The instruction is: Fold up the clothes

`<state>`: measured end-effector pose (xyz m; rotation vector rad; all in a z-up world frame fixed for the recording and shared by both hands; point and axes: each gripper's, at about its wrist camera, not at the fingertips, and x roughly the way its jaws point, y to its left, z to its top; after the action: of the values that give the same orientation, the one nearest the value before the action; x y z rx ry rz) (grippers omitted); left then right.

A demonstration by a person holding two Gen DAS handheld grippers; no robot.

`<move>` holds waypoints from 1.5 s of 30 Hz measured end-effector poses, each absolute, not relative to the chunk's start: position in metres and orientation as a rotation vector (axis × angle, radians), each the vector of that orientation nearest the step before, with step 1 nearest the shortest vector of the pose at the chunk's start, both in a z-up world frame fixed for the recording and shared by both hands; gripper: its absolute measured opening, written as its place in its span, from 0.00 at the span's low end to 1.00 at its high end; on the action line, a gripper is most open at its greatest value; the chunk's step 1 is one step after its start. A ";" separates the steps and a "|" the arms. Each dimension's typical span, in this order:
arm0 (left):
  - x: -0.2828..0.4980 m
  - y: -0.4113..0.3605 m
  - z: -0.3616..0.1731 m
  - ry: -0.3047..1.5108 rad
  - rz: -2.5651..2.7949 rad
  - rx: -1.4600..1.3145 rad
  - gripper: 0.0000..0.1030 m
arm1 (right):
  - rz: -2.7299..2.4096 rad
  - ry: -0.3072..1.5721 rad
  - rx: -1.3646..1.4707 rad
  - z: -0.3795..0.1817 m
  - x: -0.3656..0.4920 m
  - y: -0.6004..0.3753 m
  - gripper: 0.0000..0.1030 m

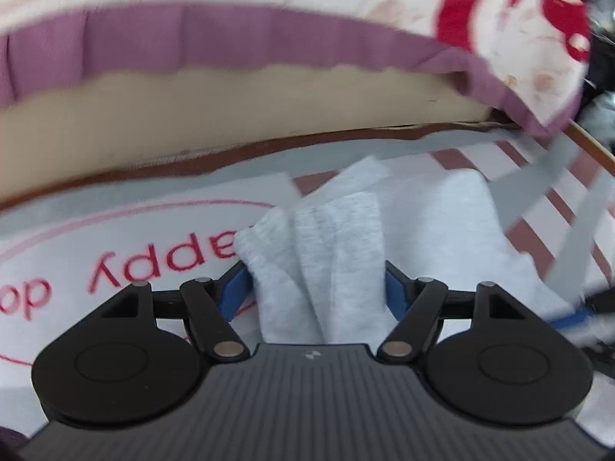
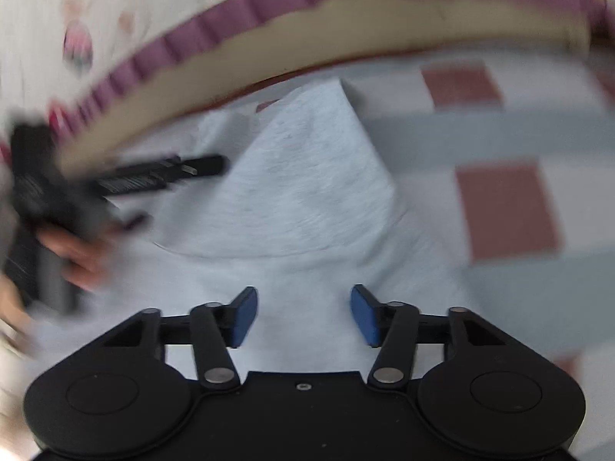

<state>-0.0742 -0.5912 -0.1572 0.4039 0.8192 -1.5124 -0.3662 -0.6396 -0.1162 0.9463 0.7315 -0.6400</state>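
Clearly the coming move turns on the left gripper (image 1: 315, 288) and the bunched strip of the grey garment (image 1: 319, 261) between its blue pads (image 1: 394, 294): in the left wrist view the strip runs up the middle of the frame from the gripper body, its long axis roughly in line with the fingers, and it fills the gap from pad to pad, so the jaws look clenched on the cloth, though a firm pinch is a judgement. The rest of the garment spreads to the right of centre over a checked sheet (image 1: 553, 192). In the right wrist view the right gripper (image 2: 303, 317) stands released, pads apart with only flat grey cloth beneath them and nothing pinched; a folded flap (image 2: 307, 176) rises to a point in the upper middle of that frame, ahead of the fingers. At the left edge, blurred, a hand (image 2: 77, 253) carries the other gripper. Red lettering (image 1: 161, 261) at the left of the left view, seen upside down, reads "appy"; further letters are cut off.
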 end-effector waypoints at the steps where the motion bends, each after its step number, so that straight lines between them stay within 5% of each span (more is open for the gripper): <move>1: -0.073 -0.592 -0.159 0.819 -1.538 0.396 0.23 | -0.650 0.690 1.027 -0.118 -0.373 -0.644 0.61; 2: -0.073 -0.595 -0.159 0.833 -1.575 0.412 0.06 | -0.660 0.646 1.107 -0.121 -0.379 -0.648 0.63; 8: -0.081 -0.558 -0.118 0.702 -1.810 0.285 0.07 | -0.732 0.251 1.677 -0.159 -0.427 -0.670 0.71; 14: -0.126 -0.460 -0.090 0.471 -2.195 0.392 0.07 | -0.684 0.137 1.794 -0.175 -0.437 -0.675 0.71; 21: -0.146 -0.405 -0.140 0.565 -2.223 0.742 0.07 | -0.615 0.095 1.818 -0.182 -0.441 -0.678 0.71; 24: -0.147 -0.409 -0.139 0.597 -2.211 0.797 0.08 | -0.618 0.116 1.773 -0.178 -0.438 -0.680 0.71; 27: -0.150 -0.412 -0.132 0.638 -2.224 0.812 0.33 | -0.633 0.170 1.709 -0.170 -0.435 -0.680 0.71; 30: -0.150 -0.415 -0.127 0.719 -2.204 0.806 0.40 | -0.662 0.241 1.643 -0.161 -0.435 -0.678 0.71; 35: -0.140 -0.421 -0.125 0.801 -2.070 0.721 0.45 | -0.894 0.567 1.185 -0.095 -0.417 -0.660 0.71; 39: -0.123 -0.444 -0.133 1.000 -1.924 0.502 0.53 | -0.897 0.624 0.909 -0.055 -0.391 -0.648 0.65; 45: -0.126 -0.480 -0.161 1.194 -1.813 0.310 0.50 | -0.752 0.601 0.978 -0.056 -0.346 -0.651 0.65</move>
<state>-0.1262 -0.4801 -0.1613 0.3095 1.1941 -1.8133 -0.3463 -0.6509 -0.0557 0.9783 0.6007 -0.7524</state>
